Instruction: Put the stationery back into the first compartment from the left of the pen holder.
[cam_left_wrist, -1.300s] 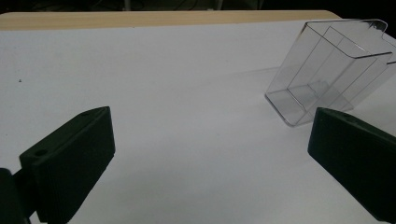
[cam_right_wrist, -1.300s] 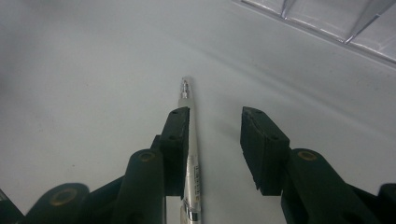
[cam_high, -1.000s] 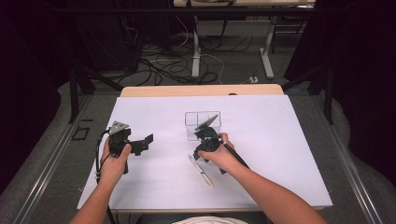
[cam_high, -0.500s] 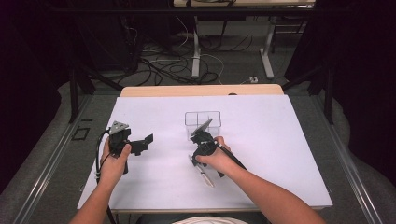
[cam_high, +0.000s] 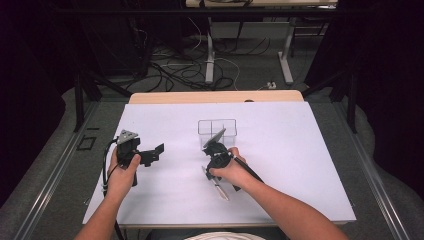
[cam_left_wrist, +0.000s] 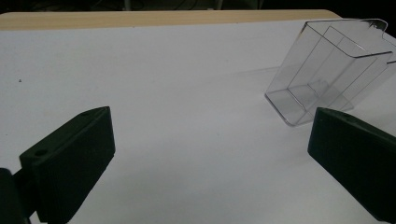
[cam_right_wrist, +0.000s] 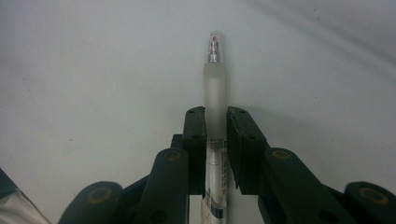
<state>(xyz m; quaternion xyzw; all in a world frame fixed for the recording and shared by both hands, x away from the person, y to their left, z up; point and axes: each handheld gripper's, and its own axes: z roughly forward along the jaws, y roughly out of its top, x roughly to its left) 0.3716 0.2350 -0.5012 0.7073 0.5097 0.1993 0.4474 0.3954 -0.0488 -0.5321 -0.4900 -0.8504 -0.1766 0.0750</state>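
— What does the right hand-held gripper (cam_right_wrist: 215, 128) have?

— A slim clear plastic pen with a frosted grip and a capped tip (cam_right_wrist: 214, 93). In the right gripper view the two black jaws press against its barrel from either side, and the tip end sticks out past them over the white table top (cam_right_wrist: 93, 70). In the high view the right hand-held gripper (cam_high: 216, 159) sits near the middle of the table, with the pen (cam_high: 218, 186) slanting towards the near edge under the person's right hand (cam_high: 231, 171).

— And the left hand-held gripper?

— It's (cam_high: 150, 154) wide apart at the jaws, with nothing between them (only bare white surface shows in the gap in the left gripper view). The person's left hand (cam_high: 121, 172) holds it over the left part of the table (cam_high: 300, 150).

— Anything else on the table?

— A clear plastic box with inner dividers (cam_high: 217, 129), standing just beyond the right hand-held gripper, towards the far side. In the left gripper view the same box (cam_left_wrist: 327, 70) appears tilted at the upper right, empty as far as I can tell. A strip of bare wood (cam_high: 215, 96) runs along the far edge of the table.
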